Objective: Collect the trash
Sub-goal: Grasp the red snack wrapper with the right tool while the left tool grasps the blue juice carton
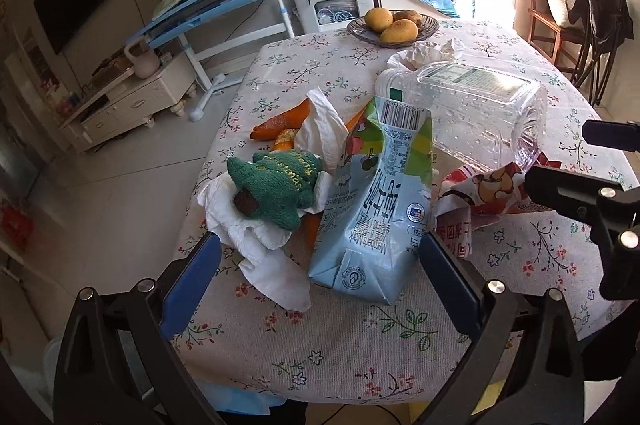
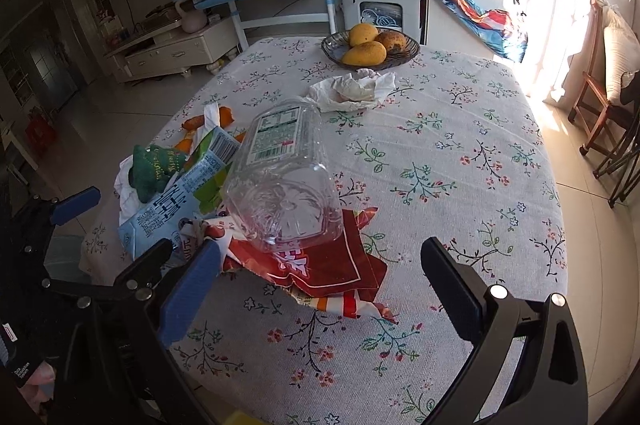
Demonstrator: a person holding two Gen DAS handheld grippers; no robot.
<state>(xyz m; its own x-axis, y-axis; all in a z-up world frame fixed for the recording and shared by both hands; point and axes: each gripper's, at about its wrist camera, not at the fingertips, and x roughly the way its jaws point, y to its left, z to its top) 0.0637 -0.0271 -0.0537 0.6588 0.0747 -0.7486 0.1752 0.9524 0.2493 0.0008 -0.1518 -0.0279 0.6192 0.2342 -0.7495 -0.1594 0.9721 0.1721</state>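
Blue-padded, your left gripper (image 1: 318, 267) gaped, empty, around the milk carton (image 1: 368, 201). Your right gripper (image 2: 320, 273) stood released over the red wrapper (image 2: 332, 265).

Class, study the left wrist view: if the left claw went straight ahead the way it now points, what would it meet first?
Most likely the blue milk carton, lying between the open left claw fingers; its near end sits closest. The white tissue lies just left of that line, though depth is uncertain.
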